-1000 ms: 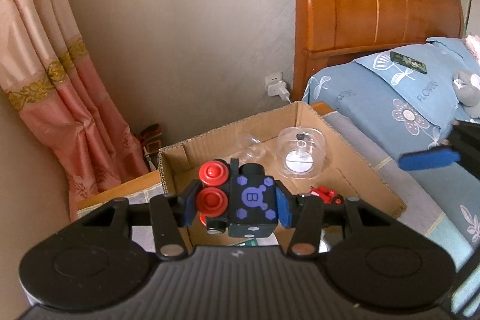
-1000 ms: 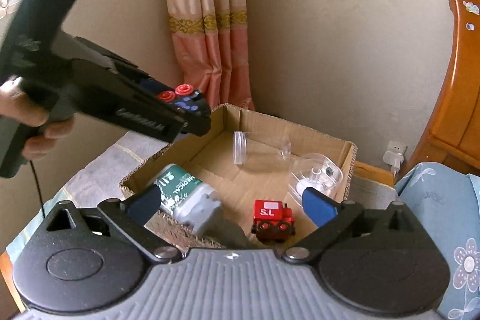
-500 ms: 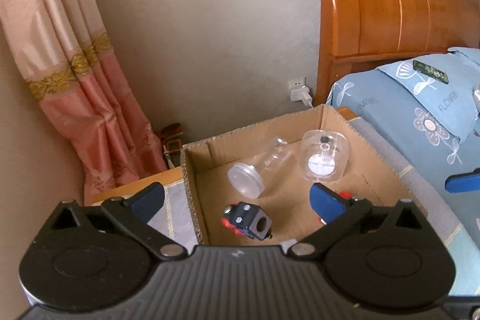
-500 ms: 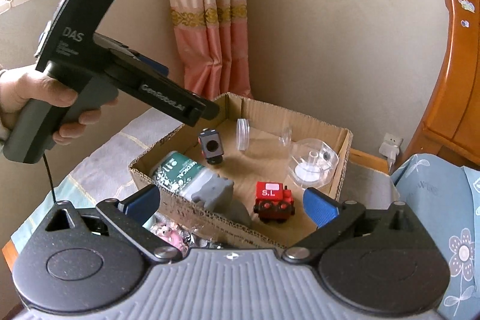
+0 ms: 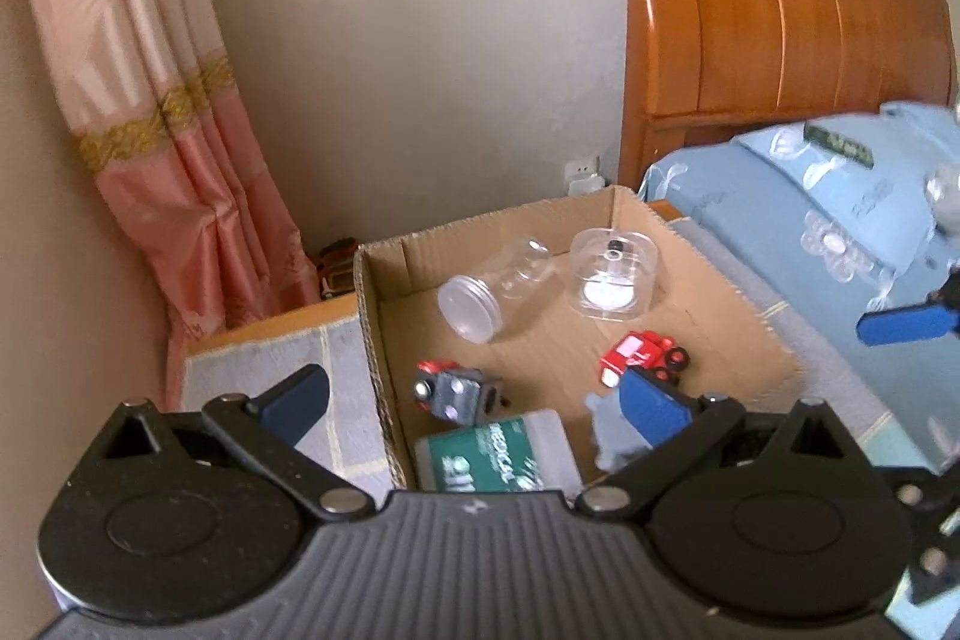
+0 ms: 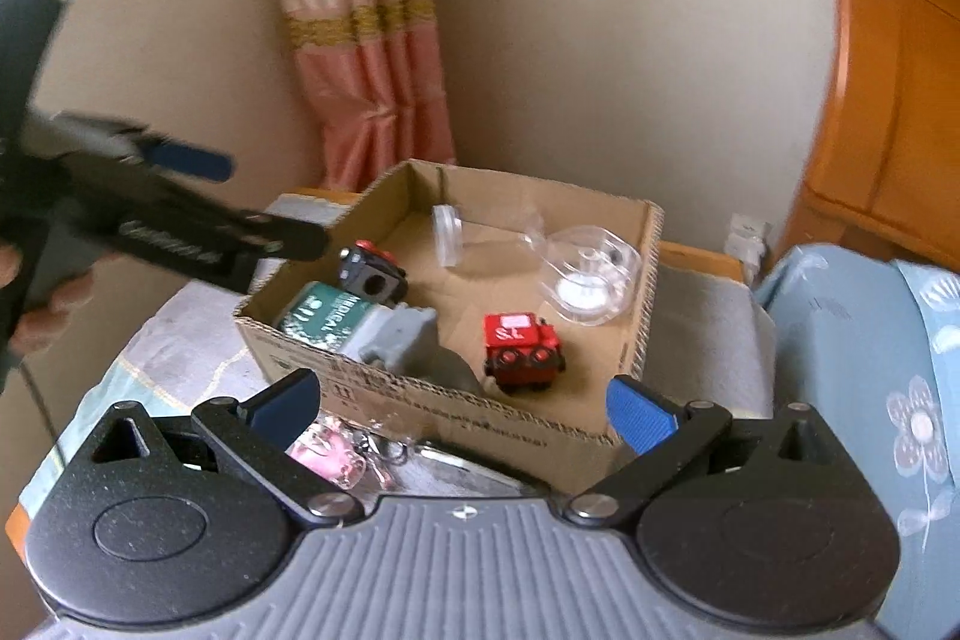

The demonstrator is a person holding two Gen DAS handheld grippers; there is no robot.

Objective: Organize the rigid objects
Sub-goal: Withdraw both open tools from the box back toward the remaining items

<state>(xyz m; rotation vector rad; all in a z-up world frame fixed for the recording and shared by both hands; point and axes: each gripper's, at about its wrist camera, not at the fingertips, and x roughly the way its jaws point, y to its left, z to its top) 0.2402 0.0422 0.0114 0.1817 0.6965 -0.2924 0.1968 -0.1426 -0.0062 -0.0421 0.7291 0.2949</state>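
- Left wrist view: your left gripper (image 5: 474,406) is spread wide and holds nothing. Beyond it the open brown cardboard box (image 5: 369,316) contains the black cube toy with red knobs (image 5: 456,391), lying beside a green-labelled medical bottle (image 5: 498,454).
- Right wrist view: your right gripper (image 6: 465,406) is also spread wide and empty, above the box's near wall. A small red toy truck (image 6: 523,343) sits inside; a pink keychain trinket (image 6: 330,454) lies outside.

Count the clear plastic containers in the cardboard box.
2, both near the far wall: a jar lying on its side, and a round tub beside it. Others may be hidden.
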